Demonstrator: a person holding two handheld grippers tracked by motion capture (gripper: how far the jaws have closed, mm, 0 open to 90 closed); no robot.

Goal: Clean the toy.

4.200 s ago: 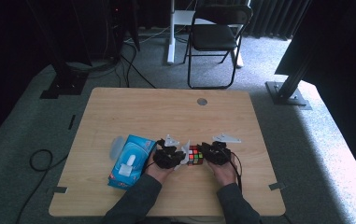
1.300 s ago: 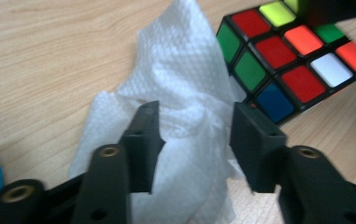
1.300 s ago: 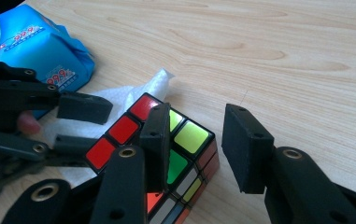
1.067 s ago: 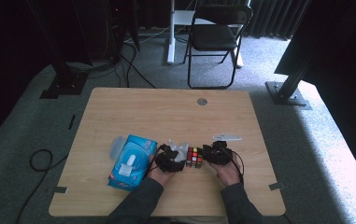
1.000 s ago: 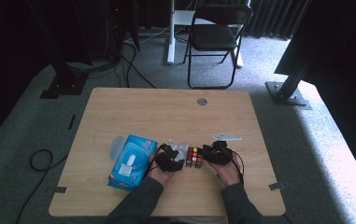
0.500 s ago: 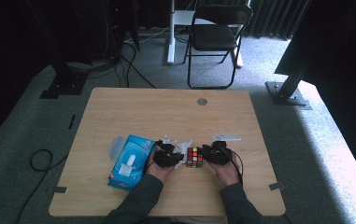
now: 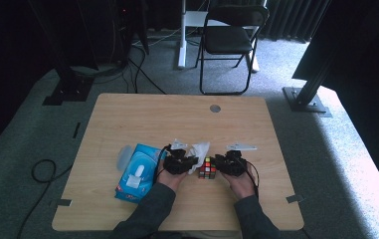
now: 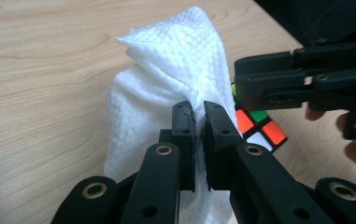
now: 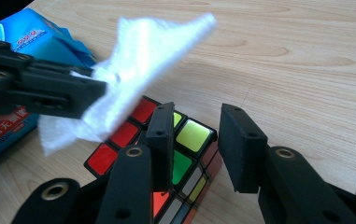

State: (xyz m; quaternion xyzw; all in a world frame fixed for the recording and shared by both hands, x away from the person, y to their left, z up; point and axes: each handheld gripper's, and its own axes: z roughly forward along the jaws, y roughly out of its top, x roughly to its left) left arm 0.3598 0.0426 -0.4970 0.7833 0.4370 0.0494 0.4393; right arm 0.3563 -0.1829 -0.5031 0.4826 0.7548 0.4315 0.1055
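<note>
Since the white embossed paper tissue (image 8: 166, 88) is limp and near weightless, it will crumple rather than push, so a pinch on a bunched fold is the right hold; the left gripper (image 8: 199, 123) has just been closing and now sits clamped on such a fold, tissue held just above the tabletop (image 7: 127, 119) beside the cube; the multicoloured plastic puzzle cube (image 9: 166, 154) is rigid, light, smooth-faced and likely to skid or twist under a wipe, so take it across two flat opposite faces; the right gripper (image 9: 199, 140) straddles it on the tabletop, jaws looking closed on its sides, though contact at the far pad is hidden; the blue tissue pack (image 7: 136, 172) lies left; cube's underside unseen.
</note>
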